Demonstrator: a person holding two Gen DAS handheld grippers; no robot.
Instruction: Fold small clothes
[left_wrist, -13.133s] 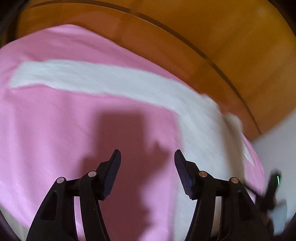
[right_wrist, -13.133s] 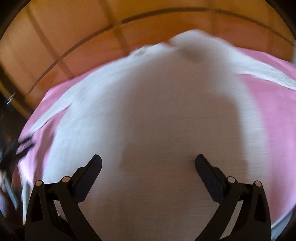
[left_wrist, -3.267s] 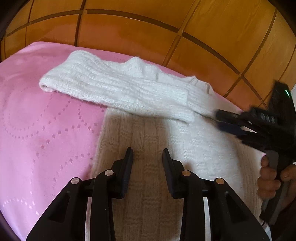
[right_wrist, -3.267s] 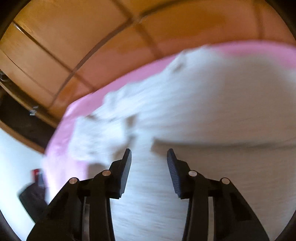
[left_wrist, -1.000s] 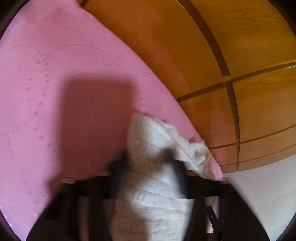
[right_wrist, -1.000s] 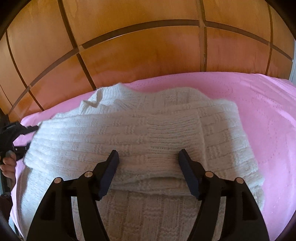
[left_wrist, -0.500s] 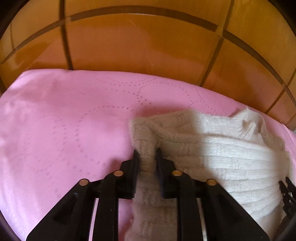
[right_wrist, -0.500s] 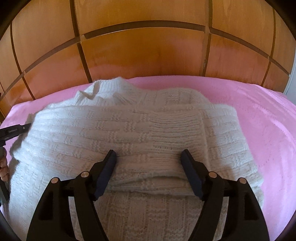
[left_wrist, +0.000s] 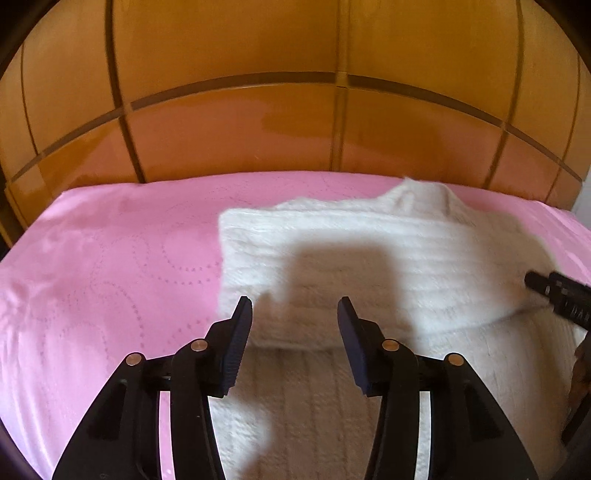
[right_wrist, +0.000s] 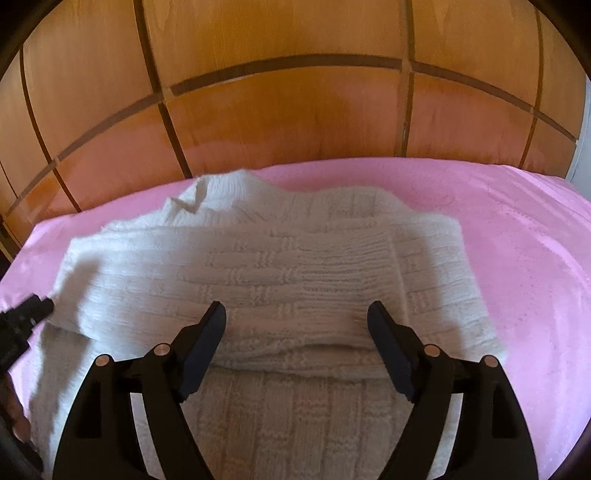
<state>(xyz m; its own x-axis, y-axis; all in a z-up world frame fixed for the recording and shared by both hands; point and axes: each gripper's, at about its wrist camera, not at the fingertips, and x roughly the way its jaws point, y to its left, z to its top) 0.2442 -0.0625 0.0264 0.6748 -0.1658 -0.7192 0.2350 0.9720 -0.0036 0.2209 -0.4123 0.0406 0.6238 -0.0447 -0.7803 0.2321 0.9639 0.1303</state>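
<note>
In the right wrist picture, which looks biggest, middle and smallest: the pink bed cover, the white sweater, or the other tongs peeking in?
1. White sweater and pink bed cover: too close to rank; the sweater hides part of the cover.
2. Left tongs: smallest, only a tip shows.

Cream ribbed-knit sweater (right_wrist: 295, 266) on pink dotted-swirl bedcover (left_wrist: 110, 266).

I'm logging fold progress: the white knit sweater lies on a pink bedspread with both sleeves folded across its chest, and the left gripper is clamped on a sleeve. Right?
Not quite. The left gripper holds nothing: its jaws are opening above the white knit sweater, as the left wrist view shows. The rest stands: the sweater lies on the pink bedspread with both sleeves folded across its chest.
</note>
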